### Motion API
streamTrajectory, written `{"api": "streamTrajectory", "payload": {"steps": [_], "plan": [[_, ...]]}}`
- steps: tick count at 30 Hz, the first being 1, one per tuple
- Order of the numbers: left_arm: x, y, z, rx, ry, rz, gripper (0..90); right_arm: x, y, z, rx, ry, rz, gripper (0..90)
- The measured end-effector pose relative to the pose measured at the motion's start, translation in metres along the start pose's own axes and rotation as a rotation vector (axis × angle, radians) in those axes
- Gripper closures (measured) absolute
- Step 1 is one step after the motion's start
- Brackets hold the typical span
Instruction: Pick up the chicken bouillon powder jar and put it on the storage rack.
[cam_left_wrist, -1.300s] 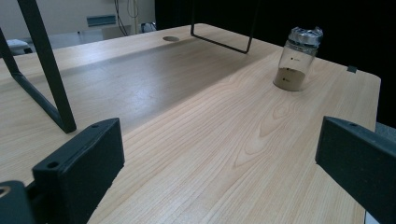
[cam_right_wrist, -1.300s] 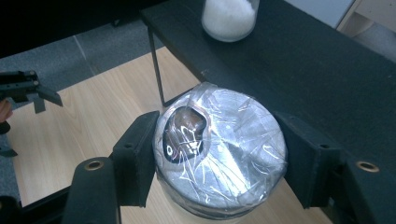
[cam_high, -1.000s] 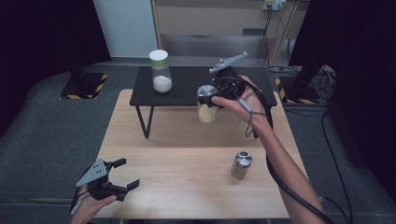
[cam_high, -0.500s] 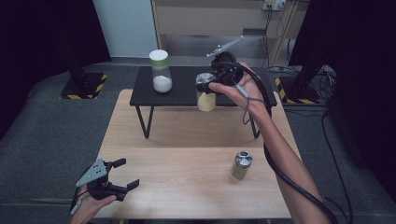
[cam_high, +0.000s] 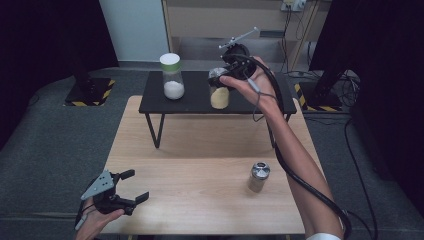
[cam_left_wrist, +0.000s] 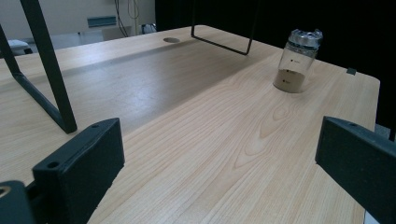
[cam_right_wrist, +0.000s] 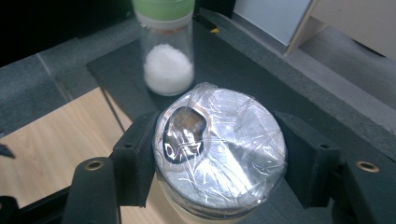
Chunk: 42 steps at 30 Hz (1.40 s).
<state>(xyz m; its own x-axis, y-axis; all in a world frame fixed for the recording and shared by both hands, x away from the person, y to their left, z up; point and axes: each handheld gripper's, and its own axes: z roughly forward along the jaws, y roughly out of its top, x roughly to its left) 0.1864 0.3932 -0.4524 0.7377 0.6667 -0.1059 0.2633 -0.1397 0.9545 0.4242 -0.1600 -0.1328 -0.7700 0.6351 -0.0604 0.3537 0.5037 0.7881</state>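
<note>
My right gripper (cam_high: 220, 78) is shut on the silver foil-covered lid of a glass jar of yellowish powder (cam_high: 219, 98), with a black jaw on each side of the lid (cam_right_wrist: 219, 140). The jar hangs over the right half of the black shelf (cam_high: 195, 104); whether its base touches the shelf I cannot tell. A green-lidded jar of white powder (cam_high: 173, 80) stands on the shelf to its left, and appears just beyond the held jar in the right gripper view (cam_right_wrist: 168, 56). My left gripper (cam_high: 131, 192) rests open at the table's near left corner, nothing between its jaws (cam_left_wrist: 224, 154).
A small silver-capped jar with brownish powder (cam_high: 259, 176) stands on the wooden table (cam_high: 200, 150) at the near right, and shows ahead of the left gripper (cam_left_wrist: 296, 63). The shelf's thin black legs (cam_left_wrist: 49, 79) stand on the table. A cable trails along the right forearm.
My right gripper has carried the yellow-powder jar up and away from me, from in front of the shelf to over its top. The left gripper has stayed put.
</note>
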Motion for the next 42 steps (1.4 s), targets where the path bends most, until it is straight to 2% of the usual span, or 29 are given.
{"api": "streamTrajectory", "payload": {"steps": [6,14,20,26,36,42], "plan": [[0.000,0.000,0.000,0.000,-0.001,0.000,0.0,-0.004,0.005,0.008,0.005,-0.018,0.021,35.3],[0.000,-0.001,0.000,-0.001,-0.002,0.000,0.0,-0.009,0.010,0.024,0.001,-0.064,0.053,35.3],[0.001,-0.001,0.000,-0.001,-0.003,0.001,0.0,-0.012,0.010,0.030,-0.021,-0.097,0.085,35.3],[0.001,-0.001,0.000,-0.001,-0.003,0.000,0.0,-0.014,0.013,0.036,-0.011,-0.120,0.091,35.3],[0.001,-0.001,0.000,0.000,-0.004,-0.001,0.0,-0.021,0.008,0.047,-0.006,-0.116,0.117,35.2],[0.001,-0.001,0.000,0.002,-0.005,0.000,0.1,-0.020,0.007,0.051,0.006,-0.118,0.113,35.2]]}}
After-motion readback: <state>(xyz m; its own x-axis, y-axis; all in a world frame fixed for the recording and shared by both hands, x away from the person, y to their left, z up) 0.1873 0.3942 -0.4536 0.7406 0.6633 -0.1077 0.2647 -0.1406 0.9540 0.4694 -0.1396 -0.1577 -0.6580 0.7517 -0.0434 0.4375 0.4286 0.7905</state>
